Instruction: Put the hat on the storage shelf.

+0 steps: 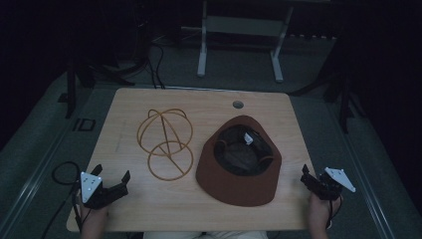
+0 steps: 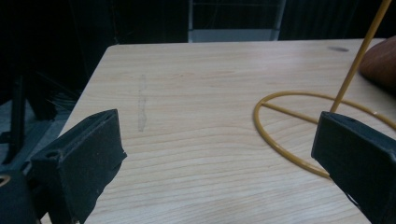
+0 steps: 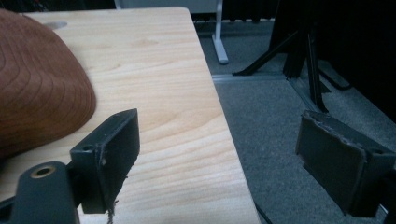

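Left gripper [image 1: 110, 175] and right gripper [image 1: 304, 174] (jaws apart, holding nothing) sit at the table's [image 1: 209, 102] near corners. Between them lie 1 yellow wire stand [image 1: 165, 143] and 1 upturned brown hat [image 1: 239, 160].

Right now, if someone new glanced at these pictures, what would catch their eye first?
Probably the brown hat, lying upside down right of the middle of the wooden table. Next, the yellow wire stand just left of it. The left gripper and right gripper wait open at the near corners.
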Motion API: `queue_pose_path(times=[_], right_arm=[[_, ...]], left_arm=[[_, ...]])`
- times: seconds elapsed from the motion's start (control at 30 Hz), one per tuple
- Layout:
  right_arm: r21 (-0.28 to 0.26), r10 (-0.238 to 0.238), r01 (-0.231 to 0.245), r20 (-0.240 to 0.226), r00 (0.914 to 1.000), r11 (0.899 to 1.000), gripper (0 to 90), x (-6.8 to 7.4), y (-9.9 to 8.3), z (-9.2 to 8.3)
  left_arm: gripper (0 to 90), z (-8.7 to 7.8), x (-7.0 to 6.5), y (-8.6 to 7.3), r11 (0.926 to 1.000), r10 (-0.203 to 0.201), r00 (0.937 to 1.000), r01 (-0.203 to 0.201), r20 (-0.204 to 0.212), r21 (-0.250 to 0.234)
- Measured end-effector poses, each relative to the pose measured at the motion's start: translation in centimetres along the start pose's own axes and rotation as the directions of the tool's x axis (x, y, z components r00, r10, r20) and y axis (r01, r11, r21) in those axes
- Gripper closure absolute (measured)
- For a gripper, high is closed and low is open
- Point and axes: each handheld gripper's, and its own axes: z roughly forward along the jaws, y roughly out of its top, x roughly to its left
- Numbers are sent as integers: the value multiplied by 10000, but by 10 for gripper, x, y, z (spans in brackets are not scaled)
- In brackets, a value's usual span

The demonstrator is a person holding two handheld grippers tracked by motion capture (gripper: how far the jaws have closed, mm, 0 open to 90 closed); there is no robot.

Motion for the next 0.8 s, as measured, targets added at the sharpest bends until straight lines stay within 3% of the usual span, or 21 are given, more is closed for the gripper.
queue_pose_path(times=[0.1,0.17,0.23,0.33,0.43,0.57,0.63,0.7,0.73,0.8], right_arm=[[105,-27,27,23,10000,9999,145,0,0,0],[118,-60,60,8,10000,9999,146,1,0,0],[219,-64,64,-14,10000,9997,159,1,1,2],[195,23,-19,-216,9998,9998,156,1,1,1],[318,-28,38,-294,9996,9995,149,1,2,1],[302,-230,248,-581,9980,9992,148,6,9,-6],[167,-466,479,-724,9963,9987,146,11,14,-10],[114,-616,627,-786,9950,9980,144,14,18,-11],[122,-766,780,-884,9931,9969,139,17,21,-13],[-26,-969,973,-1261,9873,9953,135,28,33,-16]], left_arm=[[48,-2,3,2,9987,-499,9970,496,585,72],[55,-2,3,3,9980,-632,9960,627,639,97],[72,-2,3,3,9982,-556,9968,543,574,236],[72,-1,5,3,9979,-611,9948,592,820,255],[72,-1,3,2,9996,-136,9993,127,343,266],[71,-3,4,4,9956,-684,9972,663,297,659],[67,-3,3,6,9948,-594,9979,570,261,847],[37,-4,2,6,9944,-590,9978,561,296,900],[37,-5,1,8,9940,-563,9960,494,690,979],[33,-5,-1,9,9937,-427,9947,325,939,1074]])
